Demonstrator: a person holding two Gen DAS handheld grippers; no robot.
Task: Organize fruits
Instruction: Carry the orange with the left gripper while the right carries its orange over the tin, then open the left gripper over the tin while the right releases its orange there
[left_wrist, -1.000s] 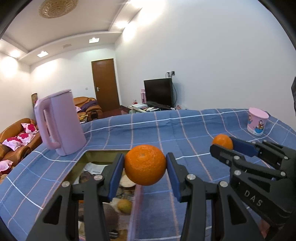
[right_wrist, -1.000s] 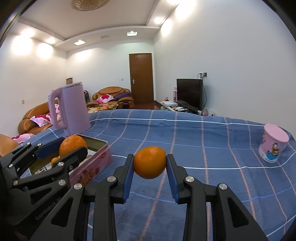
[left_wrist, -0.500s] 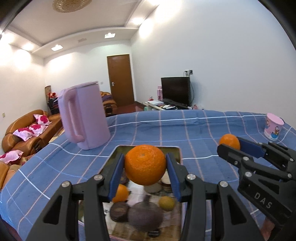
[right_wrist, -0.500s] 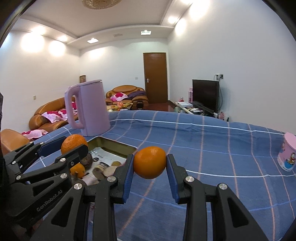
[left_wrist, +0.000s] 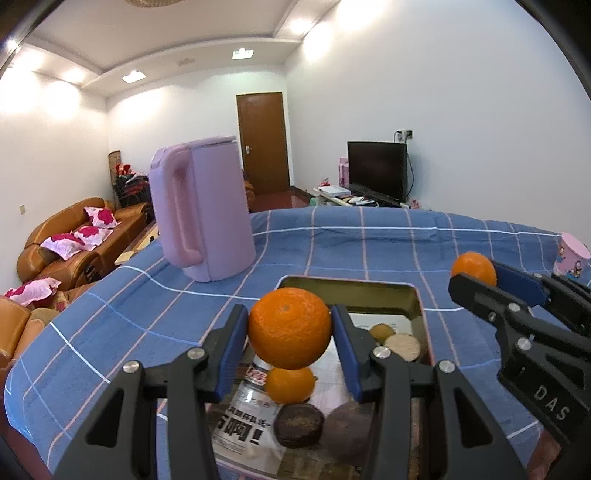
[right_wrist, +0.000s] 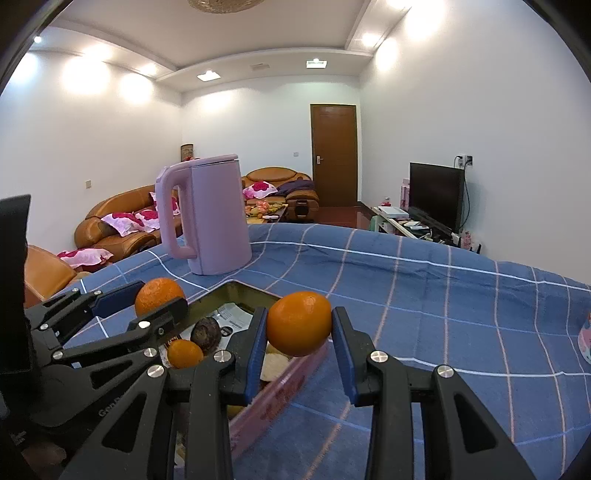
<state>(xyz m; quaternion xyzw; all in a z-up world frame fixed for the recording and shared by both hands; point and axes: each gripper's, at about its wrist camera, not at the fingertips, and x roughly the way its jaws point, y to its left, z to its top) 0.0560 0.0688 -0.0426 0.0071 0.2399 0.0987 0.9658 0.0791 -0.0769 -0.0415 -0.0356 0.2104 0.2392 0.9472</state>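
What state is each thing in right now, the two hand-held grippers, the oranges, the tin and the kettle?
Left hand-held gripper: shut on left orange, above the tin.
Right hand-held gripper: shut on right orange, held clear of the cloth.
Tin: open, fruit inside.
Small orange: lying in the tin.
Kettle: upright, lid shut.

Home living room, leather sofas (right_wrist: 110, 225), television (right_wrist: 436, 195), wooden door (right_wrist: 334, 155)

The left gripper (left_wrist: 290, 328) has its blue-padded fingers (left_wrist: 231, 350) clamped on an orange (left_wrist: 290, 328), held level. The right gripper (right_wrist: 298, 325) grips another orange (right_wrist: 299, 323) likewise, alongside it.
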